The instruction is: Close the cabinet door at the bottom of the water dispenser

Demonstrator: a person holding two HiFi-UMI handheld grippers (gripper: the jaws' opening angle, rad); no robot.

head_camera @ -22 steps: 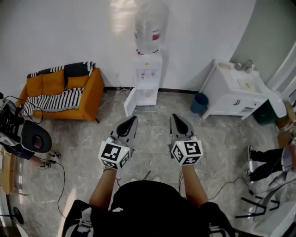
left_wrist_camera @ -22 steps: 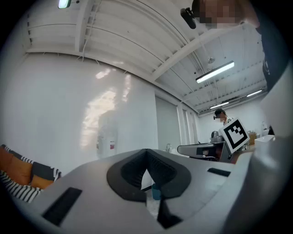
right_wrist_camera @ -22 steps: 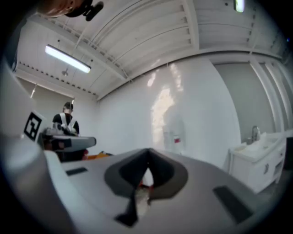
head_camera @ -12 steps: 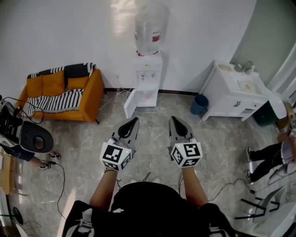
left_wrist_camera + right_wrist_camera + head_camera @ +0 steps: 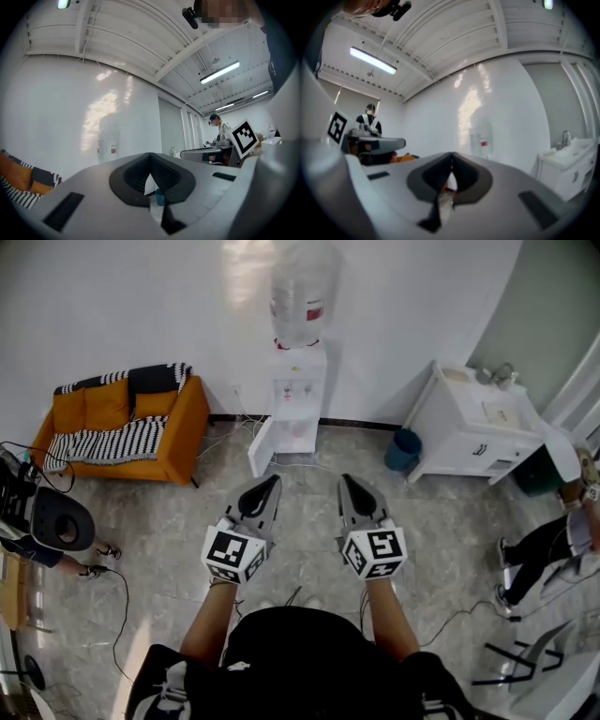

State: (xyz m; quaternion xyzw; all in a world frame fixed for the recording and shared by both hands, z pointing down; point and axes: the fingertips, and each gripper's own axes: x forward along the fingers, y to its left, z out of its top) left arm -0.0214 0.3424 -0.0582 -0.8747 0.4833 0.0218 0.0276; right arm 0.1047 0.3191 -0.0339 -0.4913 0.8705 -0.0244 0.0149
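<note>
Water dispenser (image 5: 298, 399) against wall; bottom cabinet door (image 5: 262, 448) stands open. Left gripper (image 5: 270, 482), right gripper (image 5: 344, 481) side by side, well short of it.

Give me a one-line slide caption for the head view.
Left gripper and right gripper, both shut and empty, face the water dispenser, whose bottom cabinet door hangs open.

- A workplace lounge or lab corner: a water dispenser (image 5: 298, 395) against a bare white wall (image 5: 141, 306), an orange sofa (image 5: 122, 432), a white sink cabinet (image 5: 473, 432).
- Loose cables (image 5: 127, 606) cross the tiled floor (image 5: 450, 521); strip lights (image 5: 372, 60) hang overhead.
</note>
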